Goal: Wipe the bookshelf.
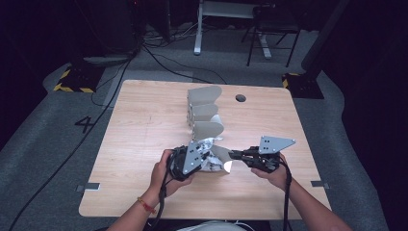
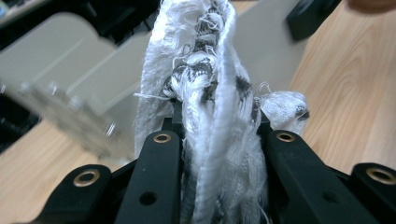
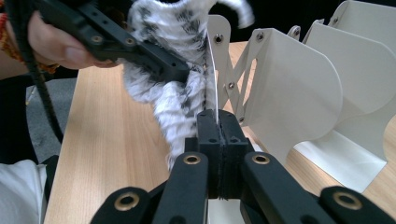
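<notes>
Left gripper (image 2: 219, 135): jaws partly closed, clamped on a bunched white-and-grey frayed cloth (image 2: 210, 93), which fills the gap between the pads and rises beyond them.
Right gripper (image 3: 217, 116): jaws pressed fully together, pinching the thin edge of the nearest divider panel (image 3: 211, 70) of a white accordion-style file rack (image 3: 299, 88).
Cloth position: held above the tabletop (image 1: 144, 125) near its front edge, just beside the pinched panel and touching it on the left gripper's side.
Rack position: stretched from mid-table toward the front edge, its near end between the two grippers.
Hands: one wraps each gripper at the front edge.
</notes>
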Available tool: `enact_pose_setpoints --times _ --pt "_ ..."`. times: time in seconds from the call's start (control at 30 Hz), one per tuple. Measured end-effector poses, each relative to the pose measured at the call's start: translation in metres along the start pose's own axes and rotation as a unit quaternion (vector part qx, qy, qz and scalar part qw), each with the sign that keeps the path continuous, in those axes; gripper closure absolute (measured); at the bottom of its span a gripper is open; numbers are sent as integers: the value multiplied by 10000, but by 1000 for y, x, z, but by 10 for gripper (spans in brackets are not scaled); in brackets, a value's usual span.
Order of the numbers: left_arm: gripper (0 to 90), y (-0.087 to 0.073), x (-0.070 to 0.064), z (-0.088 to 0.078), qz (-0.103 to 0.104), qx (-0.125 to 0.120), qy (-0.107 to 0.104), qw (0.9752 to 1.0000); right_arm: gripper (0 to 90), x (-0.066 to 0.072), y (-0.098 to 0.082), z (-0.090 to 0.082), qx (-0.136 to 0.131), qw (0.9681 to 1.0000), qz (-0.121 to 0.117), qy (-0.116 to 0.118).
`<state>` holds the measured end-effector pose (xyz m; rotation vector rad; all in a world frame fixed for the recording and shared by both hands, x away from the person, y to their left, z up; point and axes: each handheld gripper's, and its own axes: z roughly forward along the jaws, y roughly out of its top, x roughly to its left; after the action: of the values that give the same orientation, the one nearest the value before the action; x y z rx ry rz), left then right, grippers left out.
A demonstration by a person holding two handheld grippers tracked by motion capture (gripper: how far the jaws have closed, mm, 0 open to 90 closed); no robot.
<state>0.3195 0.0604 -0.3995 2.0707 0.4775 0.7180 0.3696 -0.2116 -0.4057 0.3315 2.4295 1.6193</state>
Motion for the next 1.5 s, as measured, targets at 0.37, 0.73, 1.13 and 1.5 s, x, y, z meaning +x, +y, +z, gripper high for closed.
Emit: enact_pose_setpoints --times 0.37,0.73,1.13,1.5 --pt "737 11 -38 39 500 -22 -439 9978 900 -1 -1 -1 -25 10000 46 -52" --pt "738 -25 -34 55 621 819 -552 9932 900 -1 -1 -2 -15 10000 71 -25" --pt "738 -46 17 9 -300 623 207 9974 900 -2 -1 -1 -8 10000 64 -13" --pt "737 2 19 -14 -210 -346 396 9984 900 -2 0 0 -2 10000 81 -17"
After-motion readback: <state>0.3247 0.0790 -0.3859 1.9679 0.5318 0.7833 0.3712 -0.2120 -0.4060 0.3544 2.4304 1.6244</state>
